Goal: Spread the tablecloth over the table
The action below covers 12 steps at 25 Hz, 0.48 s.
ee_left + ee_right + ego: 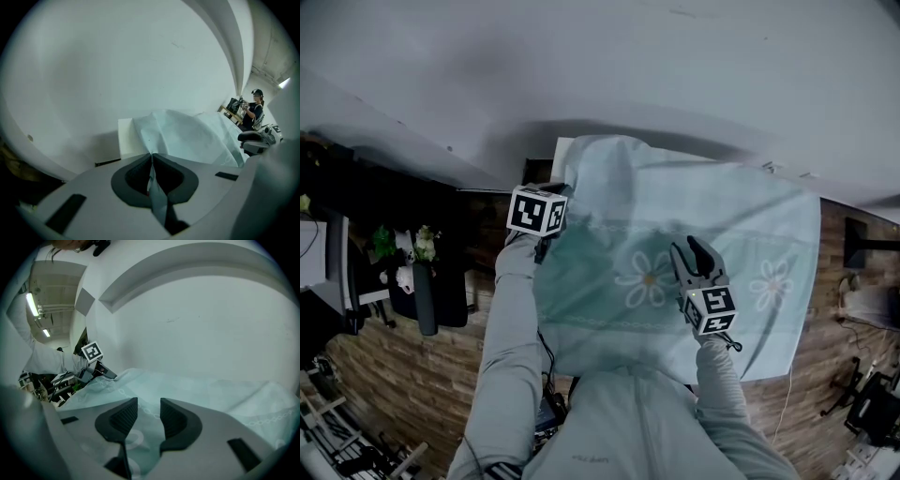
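White wall [675, 56] behind table [129, 138]; left fingers [133, 177] pinched on tablecloth [722, 216] edge, right fingers [177, 420] apart.

white wall [675, 56] close behind table [563, 148], tablecloth [609, 169] bunched high at far-left corner, dark furniture [394, 211] off the left edge

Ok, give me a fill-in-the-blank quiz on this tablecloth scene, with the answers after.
The left tool is ____ on the cloth's edge.
The right tool grips ____, its jaws apart over the cloth.
The cloth's print shows white ____.
The cloth leaves one ____ of the table bare.
Missing words: shut; nothing; flowers; corner.
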Motion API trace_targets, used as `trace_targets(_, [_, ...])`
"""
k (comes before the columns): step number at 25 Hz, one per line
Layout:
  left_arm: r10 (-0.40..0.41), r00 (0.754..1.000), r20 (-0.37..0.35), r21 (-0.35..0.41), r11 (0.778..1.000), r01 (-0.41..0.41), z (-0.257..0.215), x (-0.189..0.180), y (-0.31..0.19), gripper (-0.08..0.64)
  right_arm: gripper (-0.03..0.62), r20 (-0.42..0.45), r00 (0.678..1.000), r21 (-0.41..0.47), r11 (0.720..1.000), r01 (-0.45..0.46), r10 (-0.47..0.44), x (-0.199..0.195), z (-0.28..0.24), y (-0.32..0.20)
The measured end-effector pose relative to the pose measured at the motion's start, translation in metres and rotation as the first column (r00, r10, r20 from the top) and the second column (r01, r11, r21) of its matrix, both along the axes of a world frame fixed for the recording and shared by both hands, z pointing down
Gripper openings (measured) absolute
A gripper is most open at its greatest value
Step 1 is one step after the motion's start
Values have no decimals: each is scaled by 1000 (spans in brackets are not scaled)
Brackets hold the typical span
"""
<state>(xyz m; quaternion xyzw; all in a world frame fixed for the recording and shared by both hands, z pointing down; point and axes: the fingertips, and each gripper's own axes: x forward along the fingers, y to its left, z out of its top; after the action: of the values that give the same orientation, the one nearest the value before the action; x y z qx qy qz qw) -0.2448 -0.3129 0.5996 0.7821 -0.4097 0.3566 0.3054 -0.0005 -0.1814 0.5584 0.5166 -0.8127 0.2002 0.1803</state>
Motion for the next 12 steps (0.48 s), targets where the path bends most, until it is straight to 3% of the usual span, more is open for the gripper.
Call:
trace_targets(7, [-103,988,112,194,978,80,-68,-60,-46,26,152,18,1000,8,1000,21,-22,-17,1,-9])
trace_targets(12, [-103,982,157,287,956,54,-101,-58,-81,26,150,19,999,9,1000,26,-27,-28,0,-15])
